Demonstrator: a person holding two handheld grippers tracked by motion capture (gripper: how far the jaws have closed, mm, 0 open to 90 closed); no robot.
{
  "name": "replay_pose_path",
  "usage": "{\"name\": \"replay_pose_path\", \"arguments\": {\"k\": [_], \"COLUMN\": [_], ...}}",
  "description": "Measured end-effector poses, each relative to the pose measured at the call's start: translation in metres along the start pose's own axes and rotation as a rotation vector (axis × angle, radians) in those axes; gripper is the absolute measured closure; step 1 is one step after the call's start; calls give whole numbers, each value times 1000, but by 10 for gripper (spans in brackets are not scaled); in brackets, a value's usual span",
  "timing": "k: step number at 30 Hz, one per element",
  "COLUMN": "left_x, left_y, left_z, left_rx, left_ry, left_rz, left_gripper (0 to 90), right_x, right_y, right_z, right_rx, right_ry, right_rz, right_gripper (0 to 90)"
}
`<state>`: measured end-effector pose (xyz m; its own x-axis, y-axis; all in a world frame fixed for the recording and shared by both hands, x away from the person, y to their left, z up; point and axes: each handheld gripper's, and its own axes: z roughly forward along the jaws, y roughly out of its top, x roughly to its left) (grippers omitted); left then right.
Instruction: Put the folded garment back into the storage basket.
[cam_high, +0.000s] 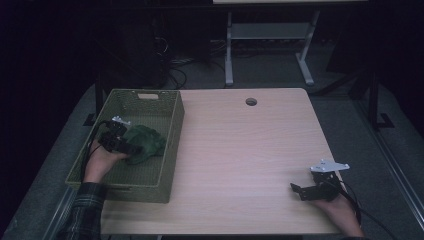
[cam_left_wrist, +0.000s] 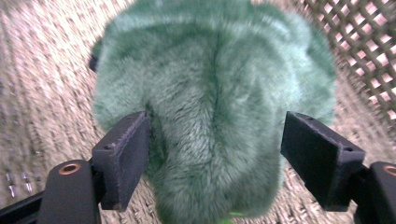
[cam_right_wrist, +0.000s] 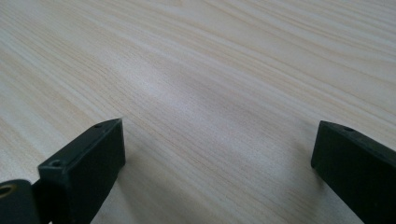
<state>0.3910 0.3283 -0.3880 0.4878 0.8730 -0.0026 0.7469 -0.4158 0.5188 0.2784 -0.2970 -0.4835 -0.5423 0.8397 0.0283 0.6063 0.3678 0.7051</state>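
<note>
Green and furry, the plush toy (cam_left_wrist: 215, 116) lies on the floor of the woven basket (cam_high: 170, 125) at the table's (cam_high: 240, 150) left. The left gripper (cam_high: 131, 148) straddles it with jaws spread wide, the right-hand pad clear of the fur, so the drop-off looks done; only withdrawing remains. Near right, the right gripper (cam_high: 296, 190) rests open on bare wood.

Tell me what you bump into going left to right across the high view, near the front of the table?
Left claw → green fuzzy toy → right wall of the woven basket → bare wooden table → right claw.
</note>
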Motion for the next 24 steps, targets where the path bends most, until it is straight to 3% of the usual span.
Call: {"name": "replay_pose_path", "arguments": {"k": [6, 10, 16, 24], "left_x": [-10, -28, -54, -75], "left_y": [9, 22, 36, 48], "left_z": [-21, -35, -44, -47], "left_rx": [-69, -121, -168, -190], "left_ry": [-24, -59, -101, -133], "left_rz": [1, 16, 52, 92], "left_gripper": [212, 209, 208, 208], "right_x": [0, 0, 0, 0], "right_y": [0, 0, 0, 0], "right_z": [0, 0, 0, 0], "right_rx": [0, 0, 0, -1], "right_ry": [0, 0, 0, -1], "right_rz": [0, -1, -1, 1], "right_gripper": [25, 25, 25, 25]}}
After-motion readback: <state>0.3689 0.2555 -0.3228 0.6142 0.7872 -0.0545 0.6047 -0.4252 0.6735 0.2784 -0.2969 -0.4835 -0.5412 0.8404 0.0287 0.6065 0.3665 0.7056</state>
